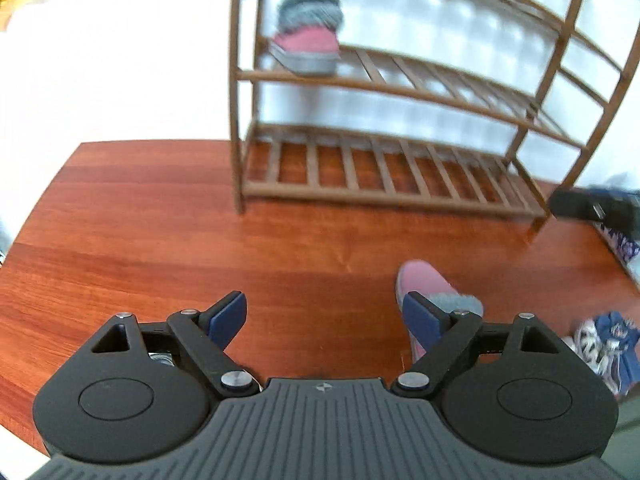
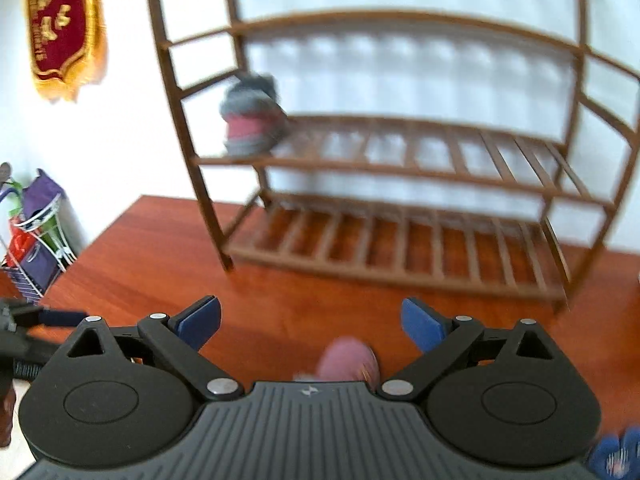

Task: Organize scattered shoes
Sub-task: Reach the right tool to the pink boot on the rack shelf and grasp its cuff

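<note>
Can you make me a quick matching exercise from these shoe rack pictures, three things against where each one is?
Things:
1. pink shoe with grey fur cuff
2. second pink shoe
3. red and gold banner

Places:
A. hanging on the wall
B. on the wooden floor
C. left end of a shelf of the shoe rack

Pairs: 1-C, 2-B, 3-A

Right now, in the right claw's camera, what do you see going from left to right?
Wire rack of bags → red and gold banner → pink fur-lined shoe on the shelf → blue shoe at the corner.
</note>
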A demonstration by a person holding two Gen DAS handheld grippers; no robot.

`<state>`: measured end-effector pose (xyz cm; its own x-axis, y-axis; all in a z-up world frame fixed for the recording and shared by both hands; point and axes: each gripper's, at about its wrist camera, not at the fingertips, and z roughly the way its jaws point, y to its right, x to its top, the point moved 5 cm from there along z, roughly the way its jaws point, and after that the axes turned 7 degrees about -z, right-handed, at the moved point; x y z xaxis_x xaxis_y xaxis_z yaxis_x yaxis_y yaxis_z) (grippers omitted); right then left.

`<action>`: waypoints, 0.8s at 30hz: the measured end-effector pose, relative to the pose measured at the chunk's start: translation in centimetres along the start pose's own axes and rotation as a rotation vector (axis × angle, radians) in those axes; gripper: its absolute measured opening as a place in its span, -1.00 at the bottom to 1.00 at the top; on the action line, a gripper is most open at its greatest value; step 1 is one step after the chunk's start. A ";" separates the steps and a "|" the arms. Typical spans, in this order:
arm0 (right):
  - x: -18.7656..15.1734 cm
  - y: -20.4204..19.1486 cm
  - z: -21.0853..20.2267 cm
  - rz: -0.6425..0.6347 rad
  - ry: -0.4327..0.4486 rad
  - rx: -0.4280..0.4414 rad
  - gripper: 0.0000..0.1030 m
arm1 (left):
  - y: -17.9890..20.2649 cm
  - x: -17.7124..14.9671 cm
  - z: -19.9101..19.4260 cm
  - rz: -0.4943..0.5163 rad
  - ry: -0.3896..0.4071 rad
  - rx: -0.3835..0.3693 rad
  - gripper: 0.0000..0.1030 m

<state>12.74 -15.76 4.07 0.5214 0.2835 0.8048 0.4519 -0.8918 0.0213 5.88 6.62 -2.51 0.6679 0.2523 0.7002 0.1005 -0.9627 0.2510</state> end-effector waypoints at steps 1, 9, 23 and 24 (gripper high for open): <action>1.5 -0.8 0.5 -0.025 0.024 0.009 0.92 | -0.4 0.1 -0.5 -0.010 0.024 -0.007 0.68; 8.6 -4.3 4.5 -0.139 0.105 0.043 0.93 | -3.3 0.0 -3.5 -0.099 0.121 -0.065 0.70; 16.8 -7.7 17.1 -0.217 0.082 0.068 0.93 | -7.1 0.1 -5.5 -0.185 0.210 -0.028 0.71; 17.2 -7.7 17.9 -0.219 0.082 0.072 0.93 | -7.4 0.1 -5.6 -0.192 0.220 -0.021 0.71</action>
<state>31.15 2.33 7.11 0.3460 0.4349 0.8313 0.5999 -0.7838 0.1604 1.07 14.28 -0.51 0.4622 0.4471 0.7658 0.1932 -0.8936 0.4051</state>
